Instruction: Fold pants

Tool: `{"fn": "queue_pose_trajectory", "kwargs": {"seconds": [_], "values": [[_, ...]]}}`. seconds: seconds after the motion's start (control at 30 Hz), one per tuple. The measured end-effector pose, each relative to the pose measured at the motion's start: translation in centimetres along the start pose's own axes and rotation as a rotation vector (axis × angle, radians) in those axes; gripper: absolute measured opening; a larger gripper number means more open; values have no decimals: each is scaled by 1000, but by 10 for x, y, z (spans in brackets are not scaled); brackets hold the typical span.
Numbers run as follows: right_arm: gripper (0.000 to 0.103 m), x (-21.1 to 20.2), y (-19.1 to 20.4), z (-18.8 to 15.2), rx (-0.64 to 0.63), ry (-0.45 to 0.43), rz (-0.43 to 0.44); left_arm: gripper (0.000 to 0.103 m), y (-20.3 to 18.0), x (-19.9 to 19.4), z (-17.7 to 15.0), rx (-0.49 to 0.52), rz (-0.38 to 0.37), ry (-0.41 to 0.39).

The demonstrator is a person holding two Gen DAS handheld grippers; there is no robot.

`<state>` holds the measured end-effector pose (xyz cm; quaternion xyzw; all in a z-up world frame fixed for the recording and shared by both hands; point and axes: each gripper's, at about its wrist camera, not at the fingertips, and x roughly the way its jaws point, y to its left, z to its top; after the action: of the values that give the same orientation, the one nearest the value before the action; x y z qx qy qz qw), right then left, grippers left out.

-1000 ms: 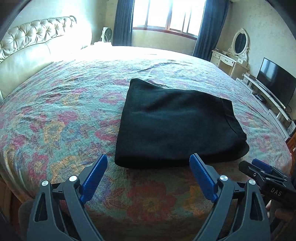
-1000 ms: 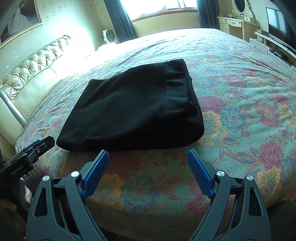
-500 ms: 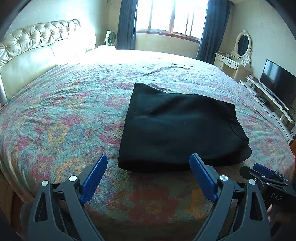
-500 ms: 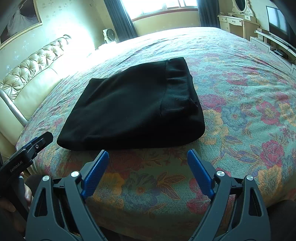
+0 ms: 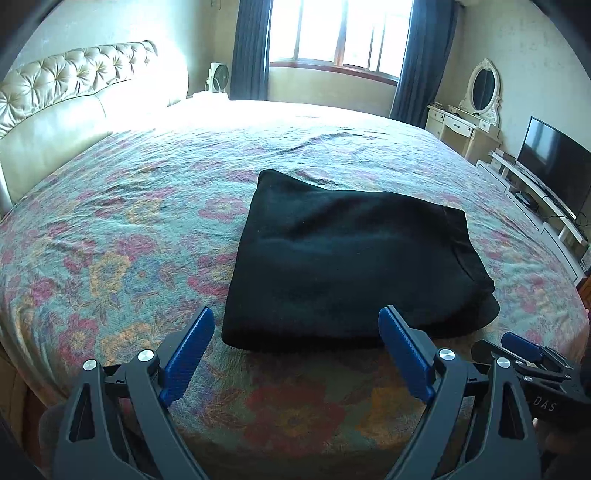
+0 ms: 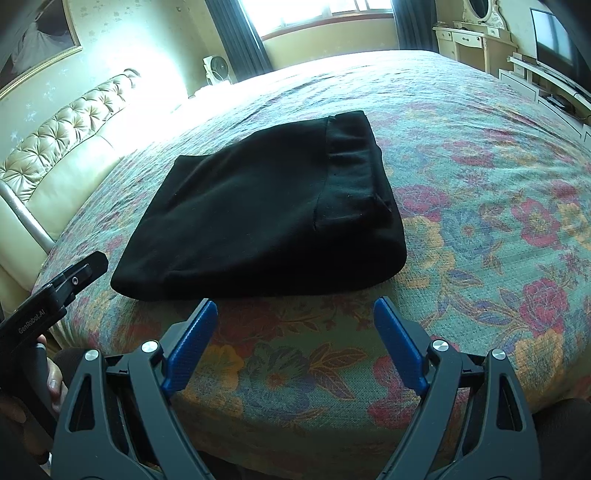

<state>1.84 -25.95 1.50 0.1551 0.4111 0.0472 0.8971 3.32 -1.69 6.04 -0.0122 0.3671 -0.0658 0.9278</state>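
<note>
**Pants folded flat on the bed, both grippers hanging back**

So the black pants (image 5: pixel 351 258) are sitting in a neat folded rectangle on the bed (image 5: pixel 110 229), close to the near edge and a bit toward the foot-end side of it. From the right wrist cam the pants (image 6: pixel 258 214) show the waistband along the side facing the foot end, with a small pucker at its near corner. Everything lies flat, and a lower layer peeks out at the near foot-end corner. All around them is just the floral bedspread.

Our left gripper (image 5: pixel 295 354) is over the near edge of the bed, jaws spread wide, nothing between them. The blue pads (image 5: pixel 188 354) sit just short of the pants' near edge, not touching as far as we can tell. Our right gripper (image 6: pixel 295 343) is the same deal: jaws wide apart, empty, hovering above the bedspread just short of the fold. Each cam catches the other tool at its side; the left gripper (image 6: pixel 48 302) shows up by the near head-end corner.

Further out: tufted headboard (image 5: pixel 74 74) at the head end, window (image 5: pixel 340 33) with dark curtains beyond the far edge, a small fan (image 5: pixel 218 77) by it, and a vanity (image 5: pixel 476 110) plus TV (image 5: pixel 554 170) past the foot end.
</note>
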Motion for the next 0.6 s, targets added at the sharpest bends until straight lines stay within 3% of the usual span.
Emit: {"fn": "queue_pose_trajectory", "kwargs": {"seconds": [0.47, 0.6], "values": [[87, 12, -2, -2, 6, 34, 7, 89, -1, 5, 3, 33, -1, -17], [87, 14, -2, -4, 9, 41, 8, 89, -3, 3, -1, 24, 58, -29]]}}
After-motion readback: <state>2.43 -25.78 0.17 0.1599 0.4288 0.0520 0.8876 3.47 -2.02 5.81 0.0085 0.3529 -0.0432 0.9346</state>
